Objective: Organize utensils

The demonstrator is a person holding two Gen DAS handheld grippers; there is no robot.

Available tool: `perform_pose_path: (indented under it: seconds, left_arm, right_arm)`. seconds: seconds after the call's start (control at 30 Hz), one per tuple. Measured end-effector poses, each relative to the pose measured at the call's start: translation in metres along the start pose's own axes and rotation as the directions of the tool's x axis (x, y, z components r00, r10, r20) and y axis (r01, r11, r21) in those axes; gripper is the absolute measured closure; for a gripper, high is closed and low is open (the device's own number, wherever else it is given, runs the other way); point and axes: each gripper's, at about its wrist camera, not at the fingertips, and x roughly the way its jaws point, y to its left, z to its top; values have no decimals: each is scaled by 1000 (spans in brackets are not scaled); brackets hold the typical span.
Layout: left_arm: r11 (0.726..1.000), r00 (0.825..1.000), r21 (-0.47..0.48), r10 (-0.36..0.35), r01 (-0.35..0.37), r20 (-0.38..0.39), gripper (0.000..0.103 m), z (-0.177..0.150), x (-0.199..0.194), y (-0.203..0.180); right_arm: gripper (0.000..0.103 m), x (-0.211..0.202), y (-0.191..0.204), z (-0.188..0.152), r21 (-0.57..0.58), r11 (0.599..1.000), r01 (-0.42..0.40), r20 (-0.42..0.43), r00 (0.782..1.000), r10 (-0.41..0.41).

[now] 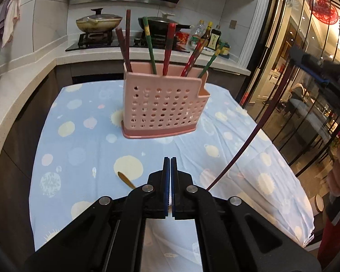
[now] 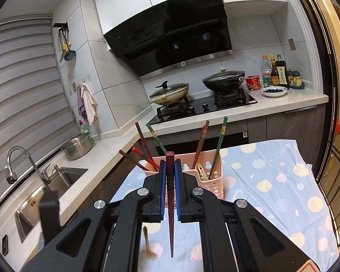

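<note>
A pink perforated utensil holder [image 1: 163, 104] stands on the blue patterned tablecloth [image 1: 83, 149] and holds several red, maroon and green chopsticks [image 1: 168, 49]. It also shows in the right wrist view [image 2: 212, 182], with a wooden spoon in its side pocket. My left gripper [image 1: 170, 161] is shut and empty, low over the cloth in front of the holder. My right gripper [image 2: 170, 165] is shut on a dark maroon chopstick [image 2: 170, 215], held above the table just short of the holder; that chopstick shows as a long dark curve in the left wrist view [image 1: 244, 145]. A wooden spoon [image 1: 125, 180] lies on the cloth by my left gripper.
A kitchen counter with a gas stove [image 2: 206, 106], two lidded pans and sauce bottles [image 2: 275, 71] runs behind the table. A sink [image 2: 56, 181] and metal pot lie to the left. Glass doors [image 1: 306, 79] stand to the right.
</note>
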Motion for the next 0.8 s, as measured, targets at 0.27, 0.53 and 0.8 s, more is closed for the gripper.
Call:
perform_pose_path:
  seconds: [0.27, 0.53, 0.8]
  left_arm:
    - [1000, 996, 27, 0, -2, 85, 102, 35, -26, -4]
    - [995, 996, 55, 85, -83, -39, 54, -27, 17, -10]
    - [986, 969, 114, 143, -122, -202, 57, -86, 72, -12]
  right_arm:
    - [96, -2, 6, 4, -13, 1000, -4, 8, 1000, 4]
    - [96, -4, 1, -6, 10, 1000, 1, -12, 1000, -1]
    - [96, -4, 2, -15, 13, 1000, 1, -35, 999, -1]
